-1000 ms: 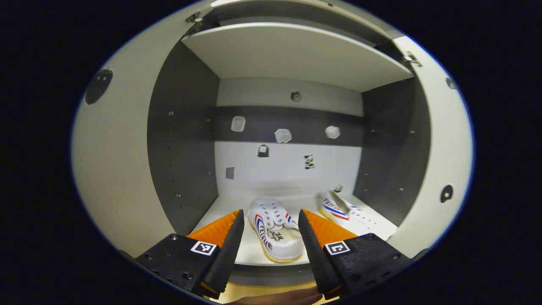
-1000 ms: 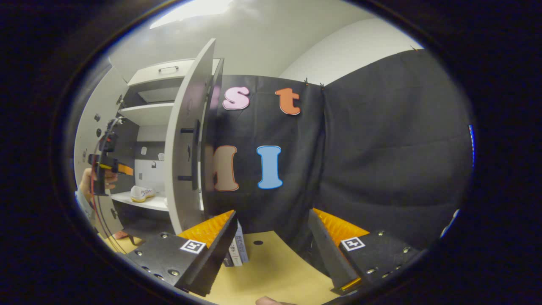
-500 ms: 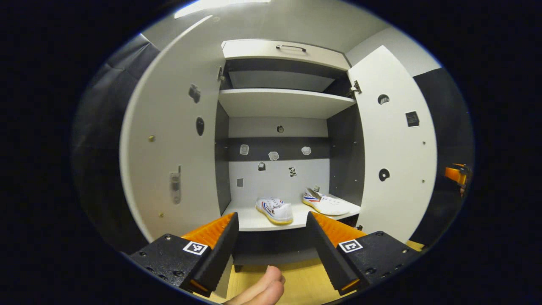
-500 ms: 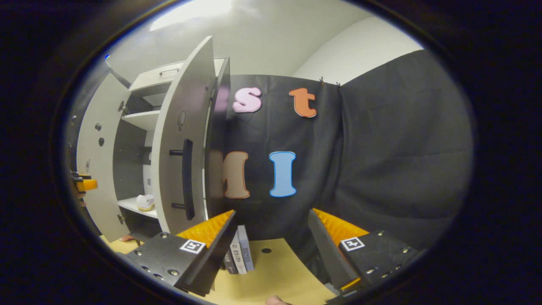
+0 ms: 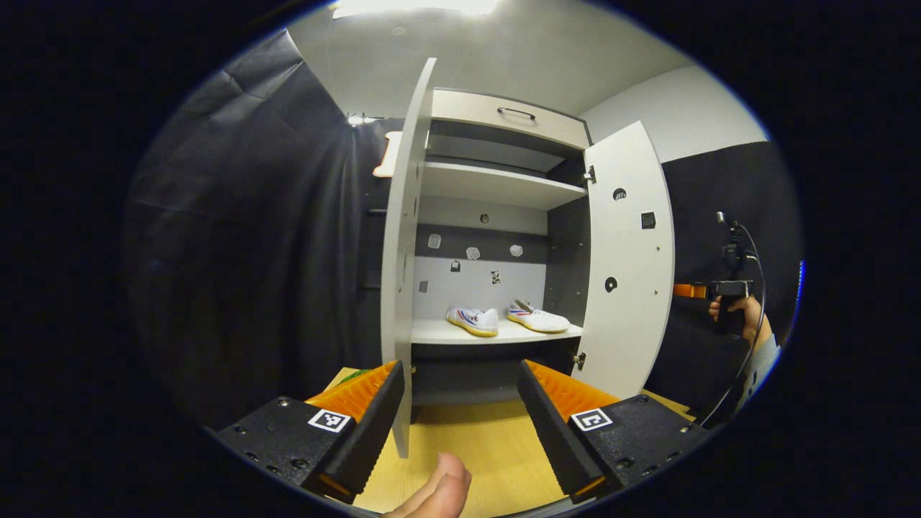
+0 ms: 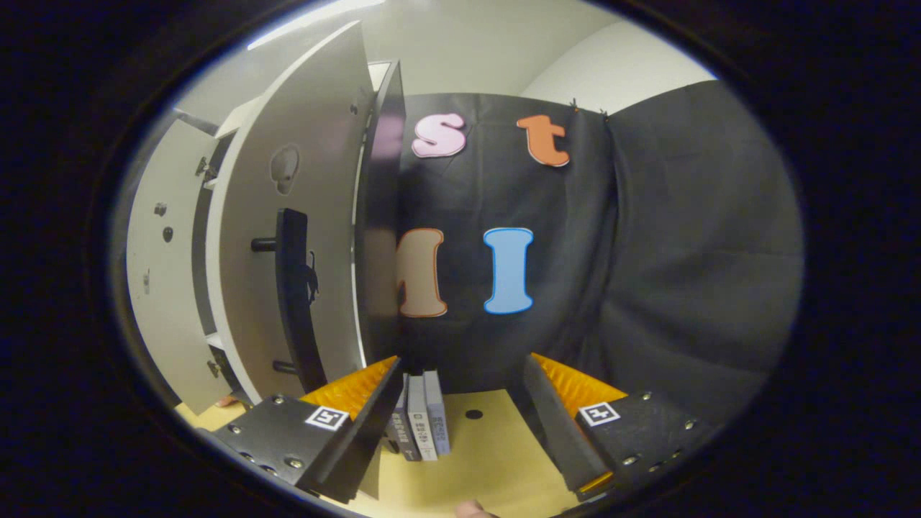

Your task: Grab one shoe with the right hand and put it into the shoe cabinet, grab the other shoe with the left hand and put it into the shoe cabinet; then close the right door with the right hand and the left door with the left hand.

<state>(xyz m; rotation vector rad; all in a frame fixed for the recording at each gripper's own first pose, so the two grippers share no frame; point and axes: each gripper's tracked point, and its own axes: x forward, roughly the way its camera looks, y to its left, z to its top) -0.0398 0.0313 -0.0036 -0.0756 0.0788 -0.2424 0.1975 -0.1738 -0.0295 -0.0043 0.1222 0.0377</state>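
Shoes (image 5: 507, 320) sat mid-frame inside the cabinet (image 5: 496, 191); left gripper (image 5: 457, 421) and right gripper (image 6: 460, 421), low in frame, gaped wide, empty.

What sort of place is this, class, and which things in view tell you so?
Probably a staged booth, not a real home: black cloth hangs behind an open shoe cabinet holding two shoes, and handheld grippers work there.
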